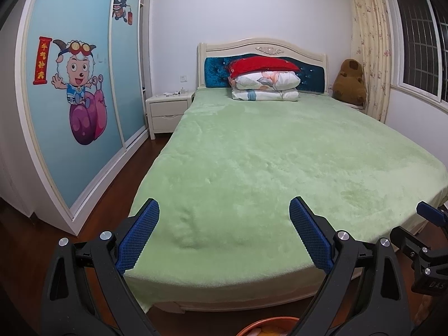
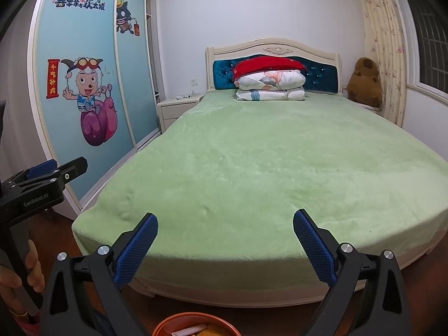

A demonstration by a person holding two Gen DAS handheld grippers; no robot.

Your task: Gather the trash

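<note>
**A:** What stands at the left of the bedroom?

**B:** A sliding wardrobe (image 1: pixel 84 89) with pale blue doors carrying cartoon figures: a sheep riding a purple snail, and a dark wolf higher up. Beside it, against the back wall, sits a cream nightstand (image 1: pixel 168 113) with small items on top, too small to identify. The floor (image 1: pixel 25 240) is dark reddish wood.

**A:** And the middle?

**B:** A wide bed (image 1: pixel 266 168) under a plush light-green blanket, smooth apart from a few shallow dents near the foot. At the cream headboard (image 1: pixel 263 47), which has a blue tufted panel, a folded floral quilt (image 1: pixel 264 86) lies with a red pillow (image 1: pixel 263 65) on top.

**A:** The right side?

**B:** A brown stuffed bear (image 1: pixel 350 82) sits beside the headboard, next to a floral curtain (image 1: pixel 369 42) and a barred window (image 1: pixel 417 47).

**A:** The tools?

**B:** The left hand-held gripper (image 1: pixel 224 235) and the right hand-held gripper (image 2: pixel 225 245) both hover over the foot of the bed, blue-padded fingers spread wide with nothing between them. Each shows at the edge of the other's view.

**A:** Where is the trash?

**B:** In an orange bin (image 2: pixel 196 324) on the floor at the foot of the bed, directly below the grippers; pale and yellow scraps show inside.
</note>
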